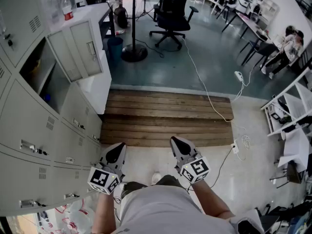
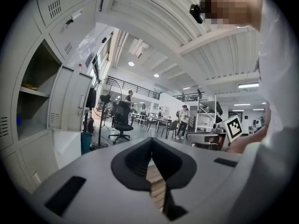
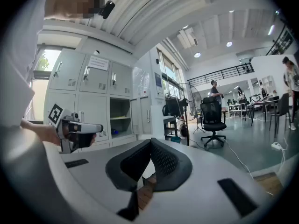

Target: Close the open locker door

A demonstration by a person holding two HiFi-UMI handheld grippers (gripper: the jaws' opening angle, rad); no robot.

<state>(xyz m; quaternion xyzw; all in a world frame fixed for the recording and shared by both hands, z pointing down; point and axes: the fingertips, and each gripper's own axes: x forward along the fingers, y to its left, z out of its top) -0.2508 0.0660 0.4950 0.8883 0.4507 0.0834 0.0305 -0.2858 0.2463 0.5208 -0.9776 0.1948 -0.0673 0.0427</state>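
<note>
Closest to the camera, the person holds both tools low in front of the body. The left gripper (image 1: 117,150) has its fingers (image 2: 140,160) pressed together at the tips, with nothing between them. The right gripper (image 1: 176,143) sits level with it and a little apart, its fingers (image 3: 164,161) likewise together and empty. Both point forward over a pale floor.

Just ahead of the tips lies a slatted wooden platform (image 1: 165,117). Along the person's left runs a bank of grey lockers (image 1: 29,126), their doors shut except for one.

That locker door (image 1: 78,50) stands farther along the bank, past the platform's far edge, swung wide out from its open compartment (image 1: 41,74). A small blue item rests low inside. Neither gripper is near the door.

Beyond it a blue bin (image 1: 115,47) stands beside a pole stand (image 1: 134,52) with a round base. A white cable (image 1: 204,89) trails across the grey floor, and a black office chair (image 1: 170,13) is farthest back.
</note>
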